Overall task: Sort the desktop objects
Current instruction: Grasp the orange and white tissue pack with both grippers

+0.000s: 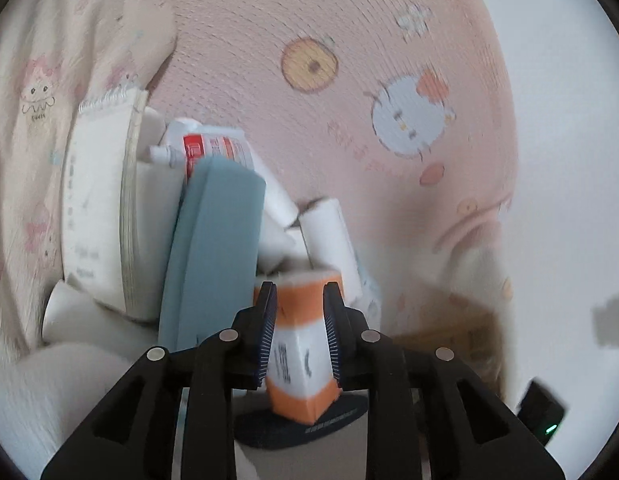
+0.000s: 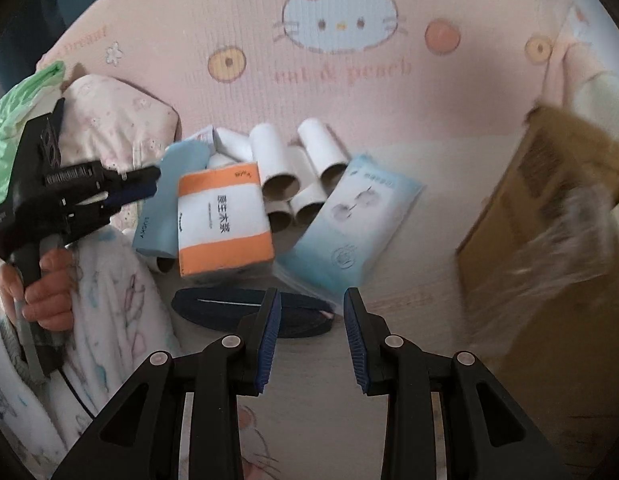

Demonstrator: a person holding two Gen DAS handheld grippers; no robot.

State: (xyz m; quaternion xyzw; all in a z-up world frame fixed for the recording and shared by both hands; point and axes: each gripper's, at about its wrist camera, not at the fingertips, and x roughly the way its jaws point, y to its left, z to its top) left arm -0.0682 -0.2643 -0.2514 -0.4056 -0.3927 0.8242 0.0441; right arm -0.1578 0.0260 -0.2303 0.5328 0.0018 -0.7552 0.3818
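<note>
My left gripper (image 1: 299,332) is shut on an orange-and-white tissue pack (image 1: 299,344), holding it by its narrow sides. The same pack (image 2: 223,224) shows in the right wrist view, lifted over the pile, with the left gripper (image 2: 149,188) reaching in from the left. My right gripper (image 2: 311,336) is open and empty, above a dark blue flat case (image 2: 229,308). Behind the pack lie several white cardboard tubes (image 2: 293,160), a blue book (image 1: 213,256), a light blue wipes pack (image 2: 349,220), a spiral notepad (image 1: 97,208) and a red-and-white tube (image 1: 213,146).
A brown cardboard box (image 2: 549,240) with clear plastic stands at the right. Everything lies on a pink cartoon-print mat (image 2: 329,80). Bedding and a pillow (image 2: 109,120) crowd the left side. A black device with a green light (image 1: 543,412) sits at the lower right.
</note>
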